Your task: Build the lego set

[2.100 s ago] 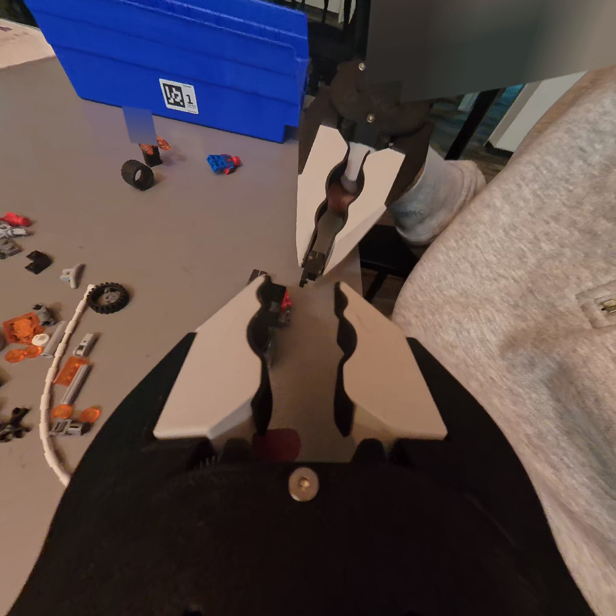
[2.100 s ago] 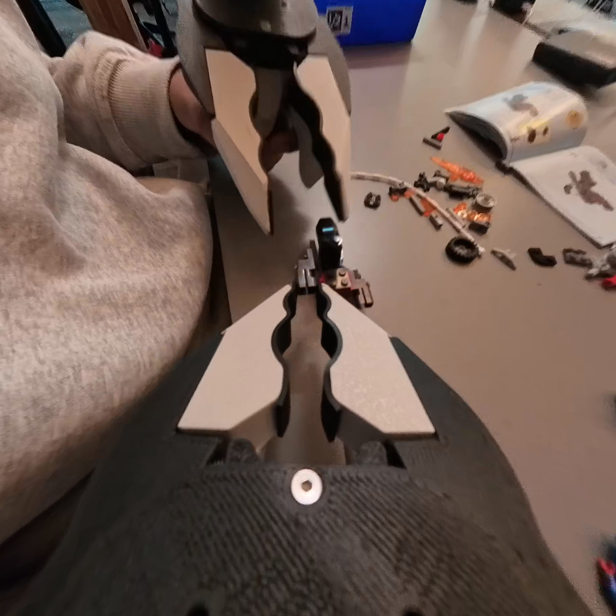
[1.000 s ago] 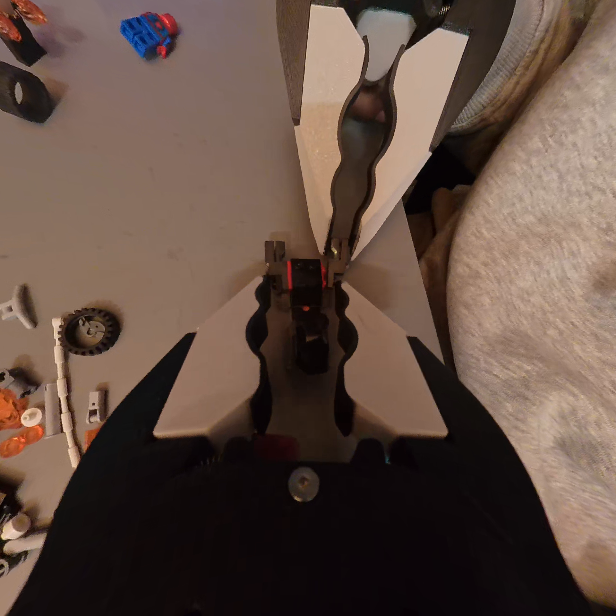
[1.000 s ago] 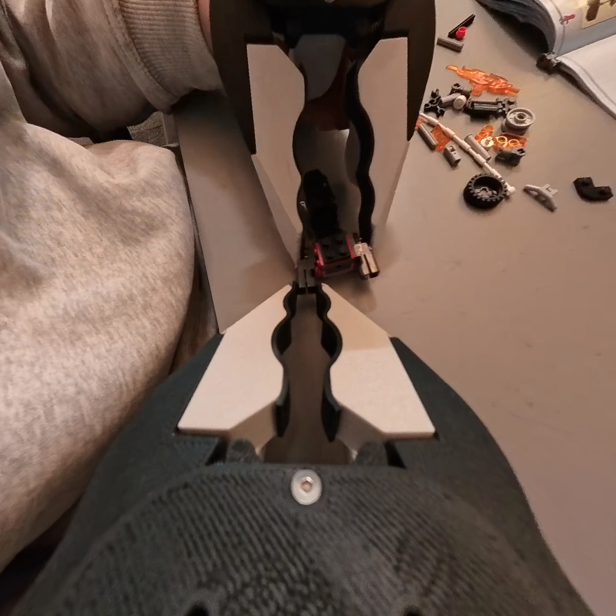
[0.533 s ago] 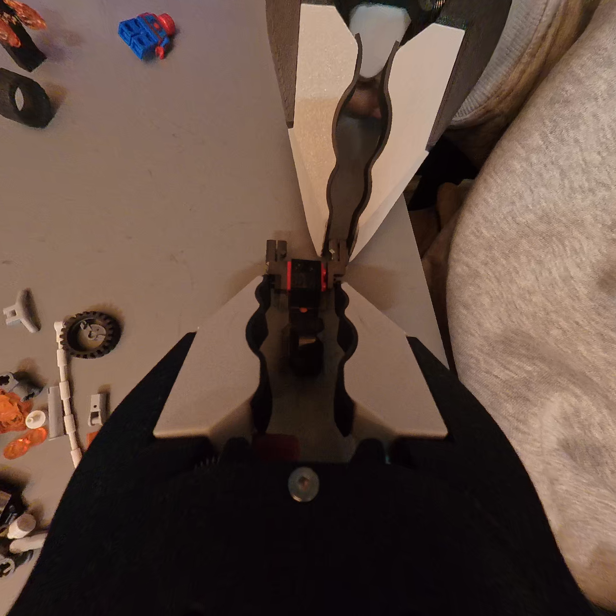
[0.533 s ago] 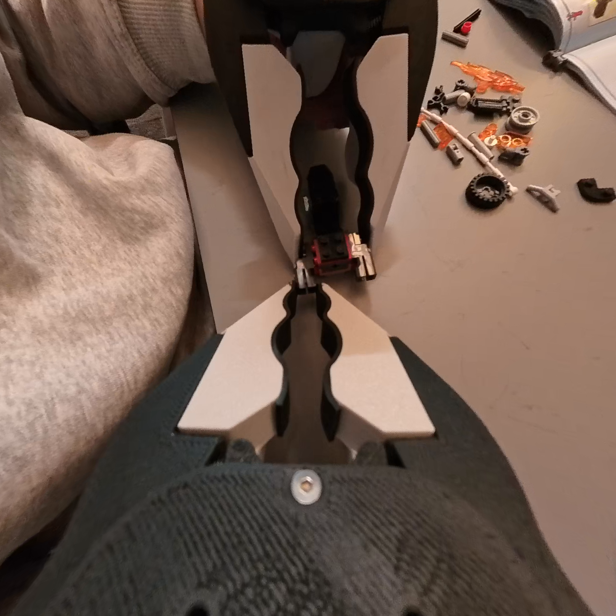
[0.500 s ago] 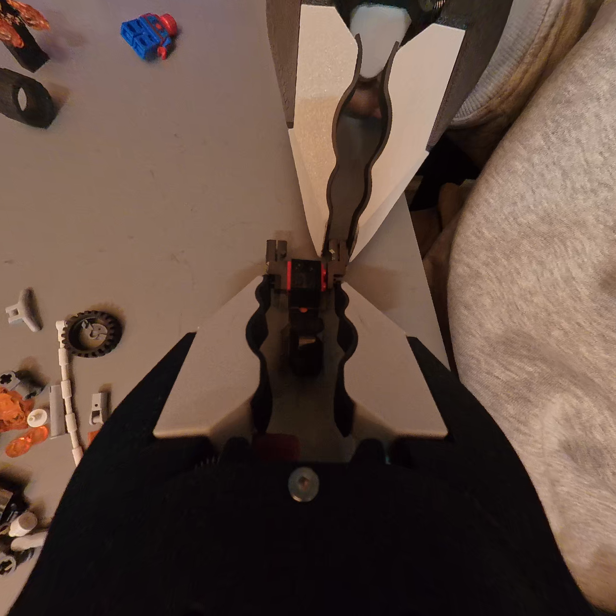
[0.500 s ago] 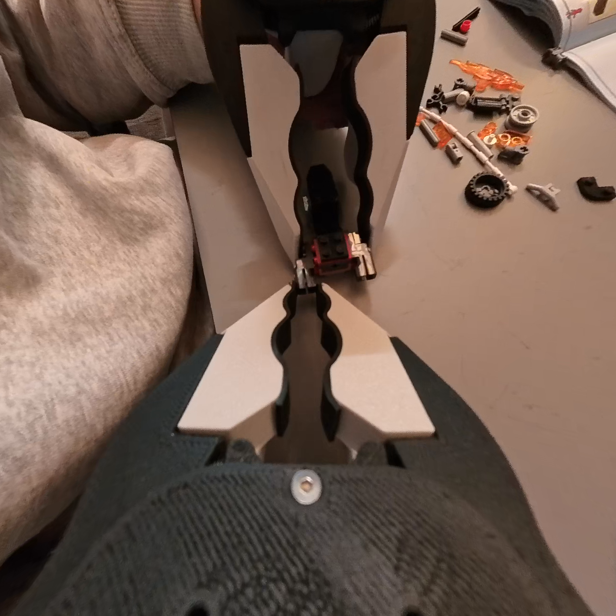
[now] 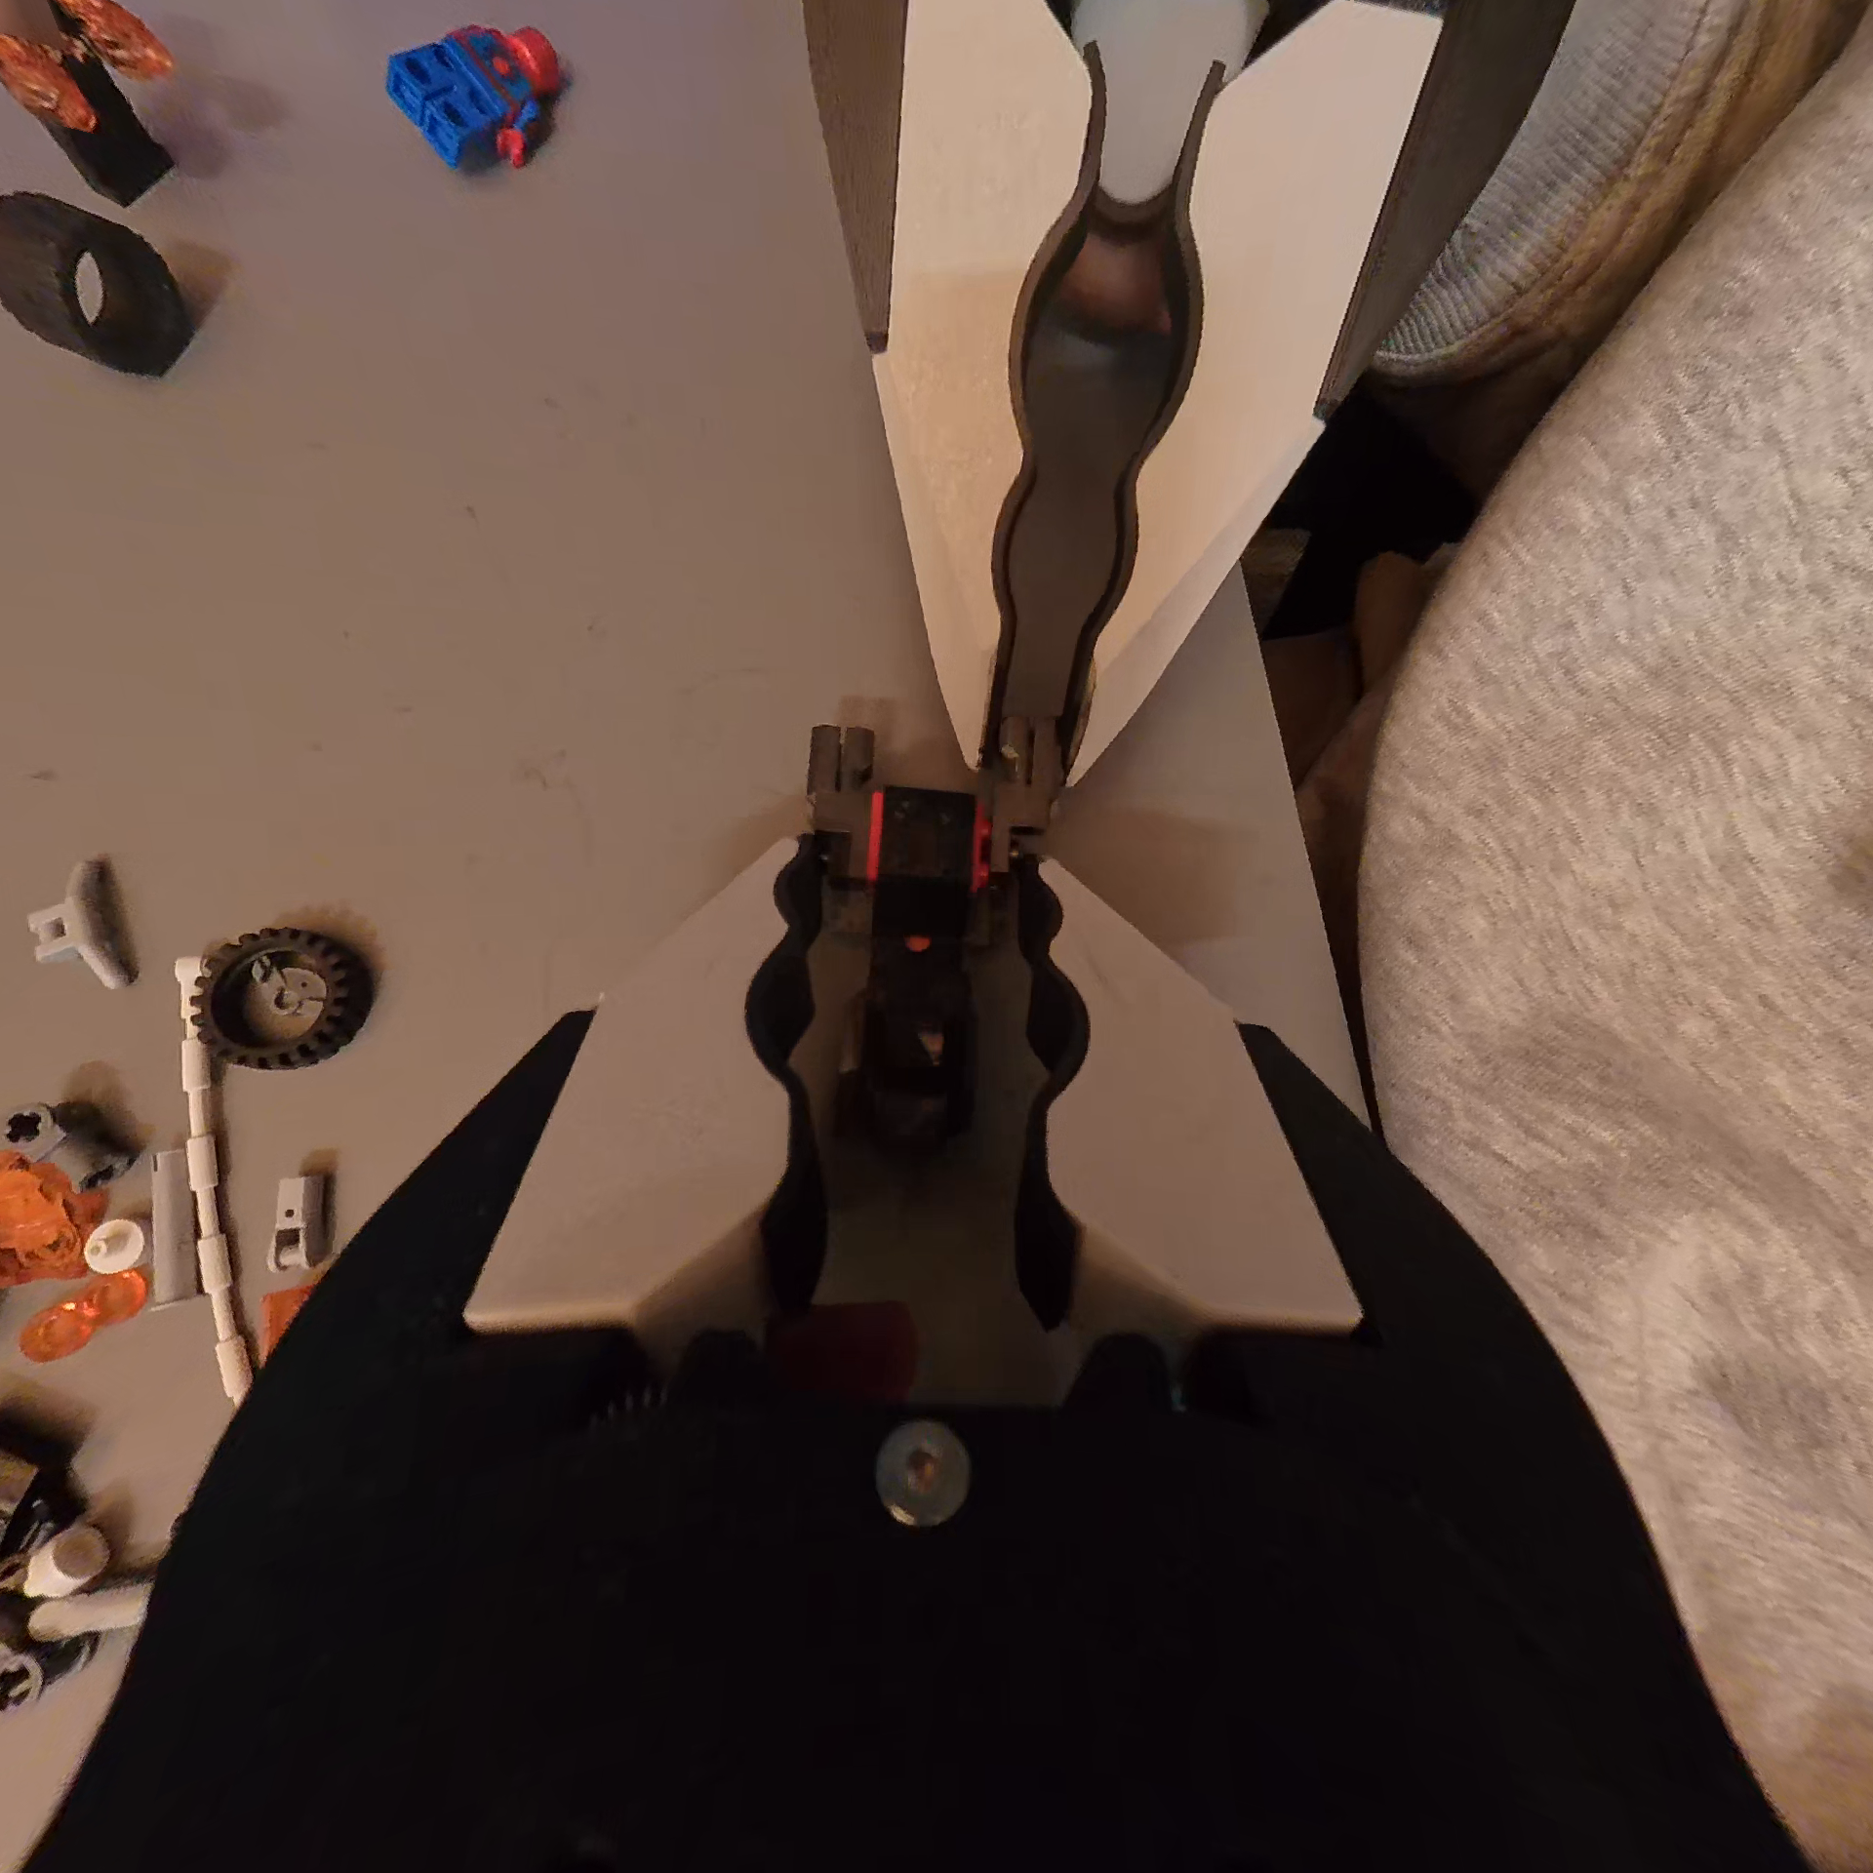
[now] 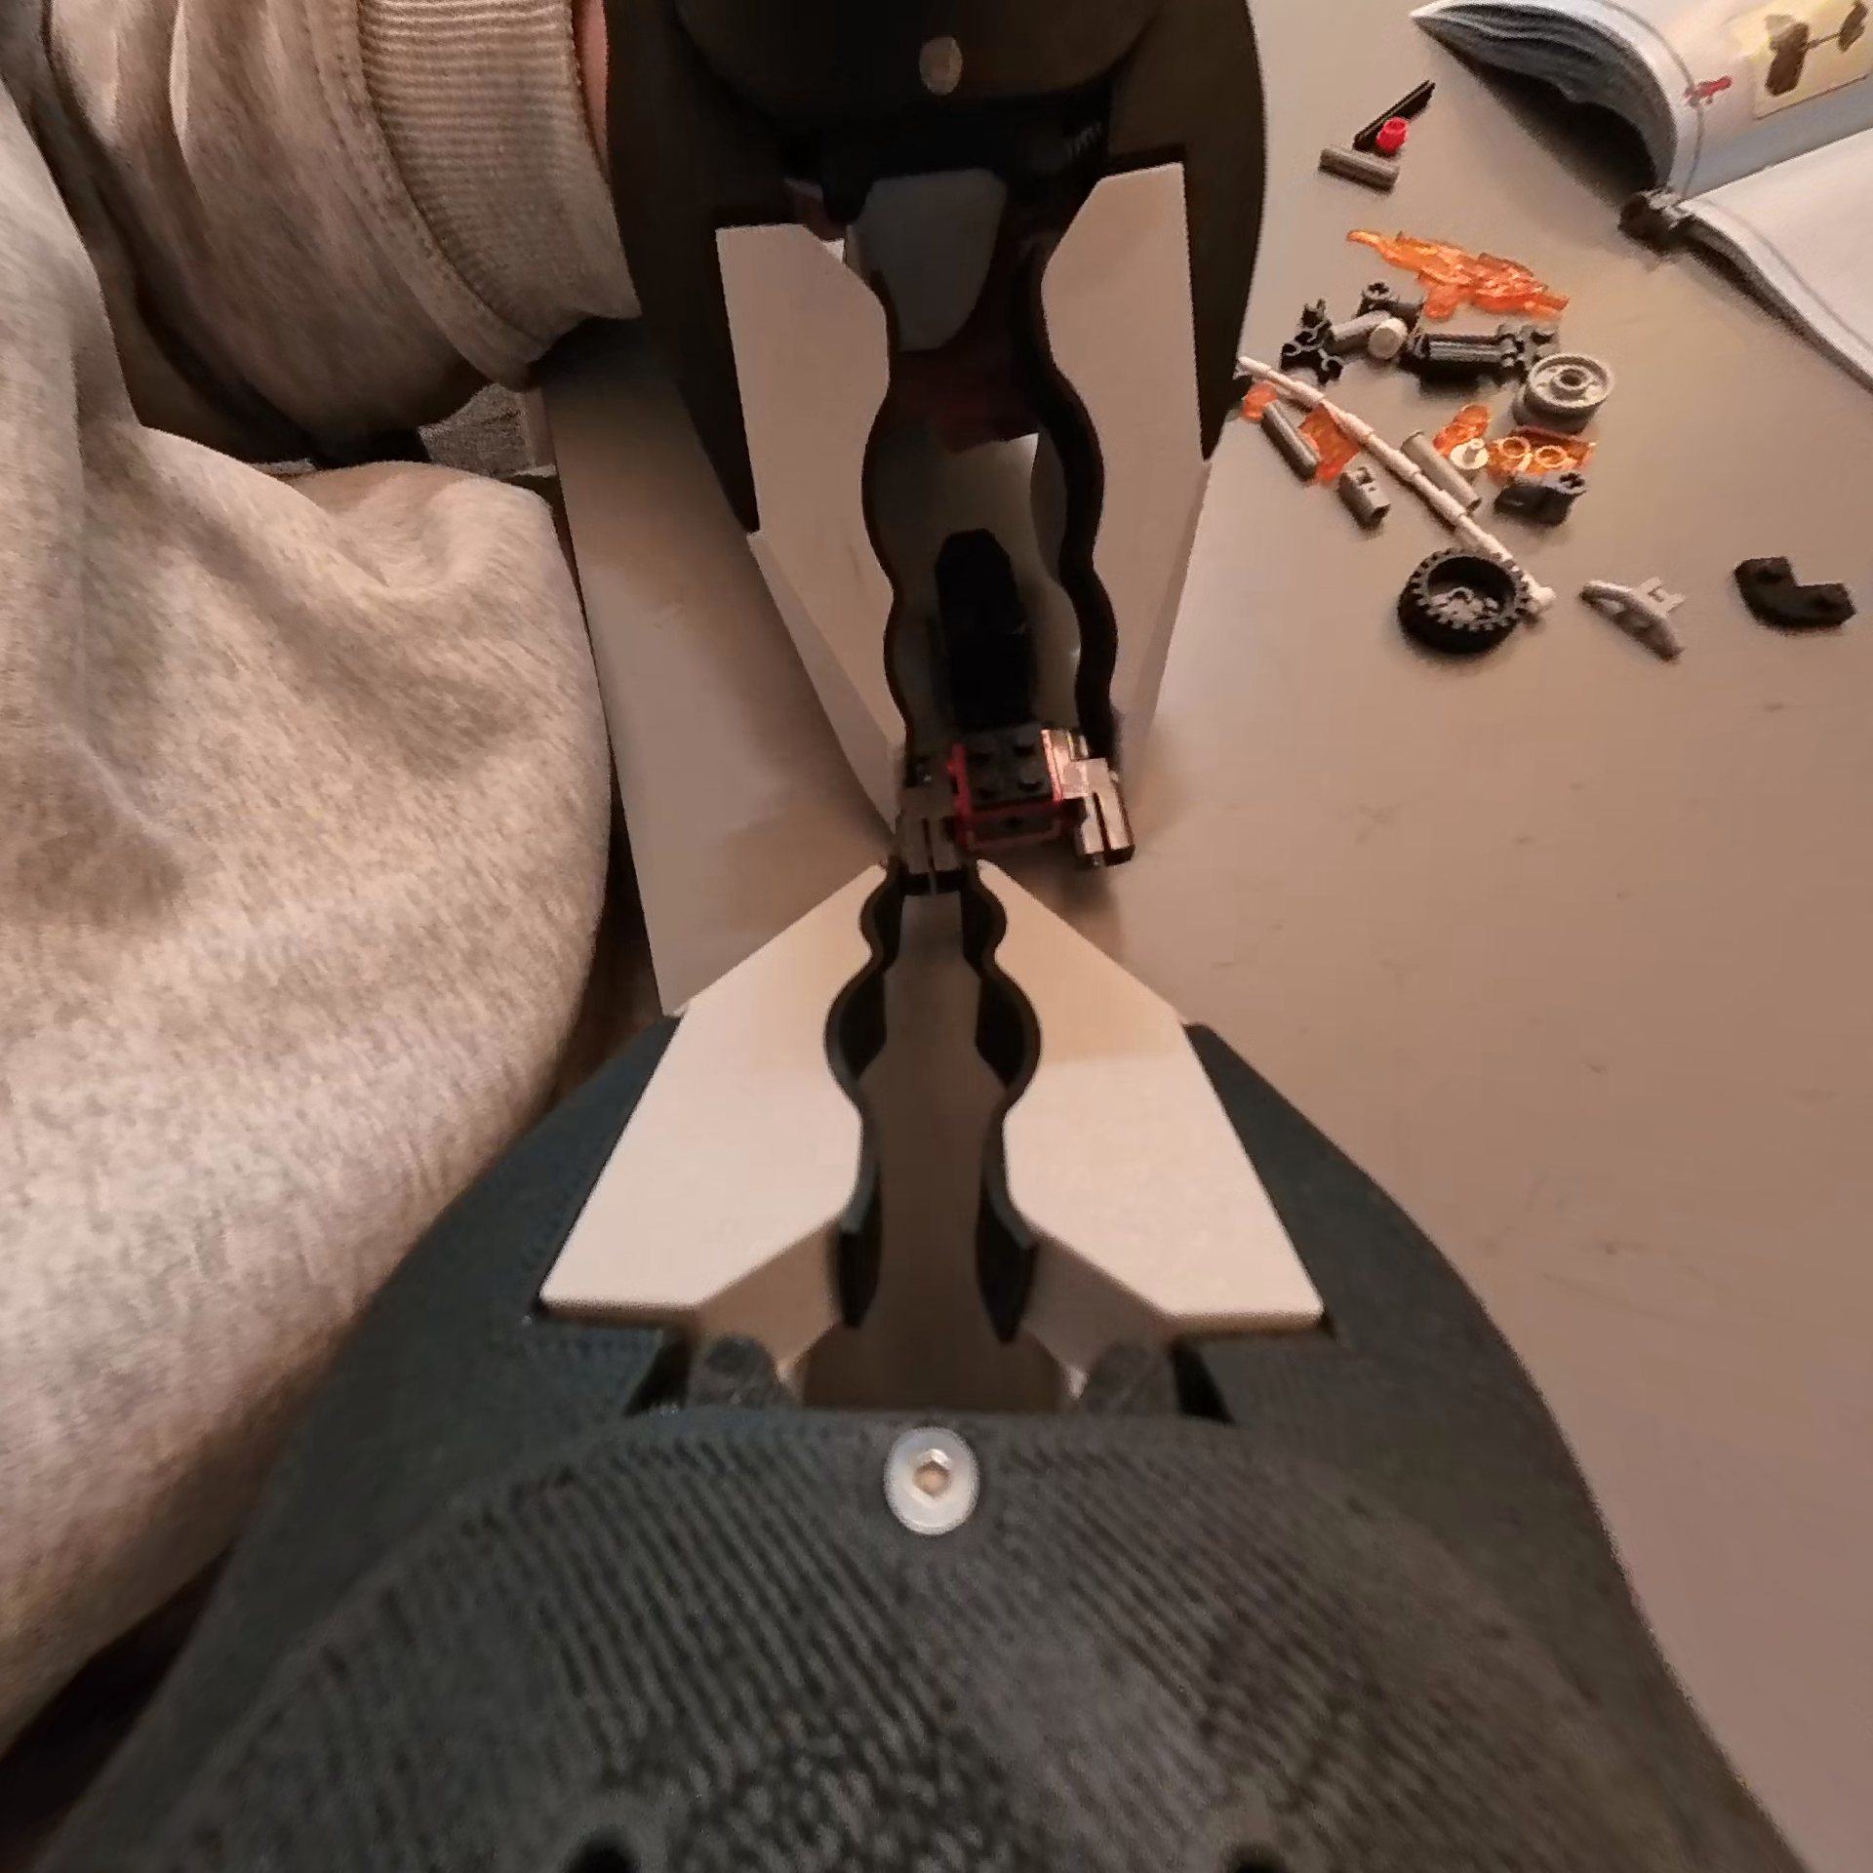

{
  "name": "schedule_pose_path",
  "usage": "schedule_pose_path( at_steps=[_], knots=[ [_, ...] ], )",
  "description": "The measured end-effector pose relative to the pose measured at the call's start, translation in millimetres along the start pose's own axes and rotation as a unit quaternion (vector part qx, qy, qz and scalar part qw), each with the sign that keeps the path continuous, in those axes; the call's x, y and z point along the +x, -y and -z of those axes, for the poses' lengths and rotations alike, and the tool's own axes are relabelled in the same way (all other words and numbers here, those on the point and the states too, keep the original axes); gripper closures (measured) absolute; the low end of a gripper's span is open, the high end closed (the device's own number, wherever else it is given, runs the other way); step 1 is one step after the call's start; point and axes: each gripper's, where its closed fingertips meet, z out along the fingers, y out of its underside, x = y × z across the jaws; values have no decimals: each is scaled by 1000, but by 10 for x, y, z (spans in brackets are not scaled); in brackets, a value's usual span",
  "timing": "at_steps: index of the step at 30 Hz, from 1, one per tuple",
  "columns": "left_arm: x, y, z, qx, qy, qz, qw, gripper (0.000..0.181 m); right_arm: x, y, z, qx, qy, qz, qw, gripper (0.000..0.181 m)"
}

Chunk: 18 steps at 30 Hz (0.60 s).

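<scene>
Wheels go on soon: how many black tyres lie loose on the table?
2. A wide bare tyre far left; a small treaded tyre beside the white segmented rod. Others may lie out of view.

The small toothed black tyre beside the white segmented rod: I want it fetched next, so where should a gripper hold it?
The tyre lies flat on the table, so probably come from above and close across its outer tread. The white rod touches one edge, so put the fingers on the other sides.
</scene>
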Motion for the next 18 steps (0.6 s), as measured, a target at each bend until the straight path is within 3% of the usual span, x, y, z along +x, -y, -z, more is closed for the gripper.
schedule_pose_path(
  at_steps=[18],
  knots=[
    [-38,-16,34,7,8,34,999,144,20,-2,-61,-12,7,-41,999,171]
  ],
)
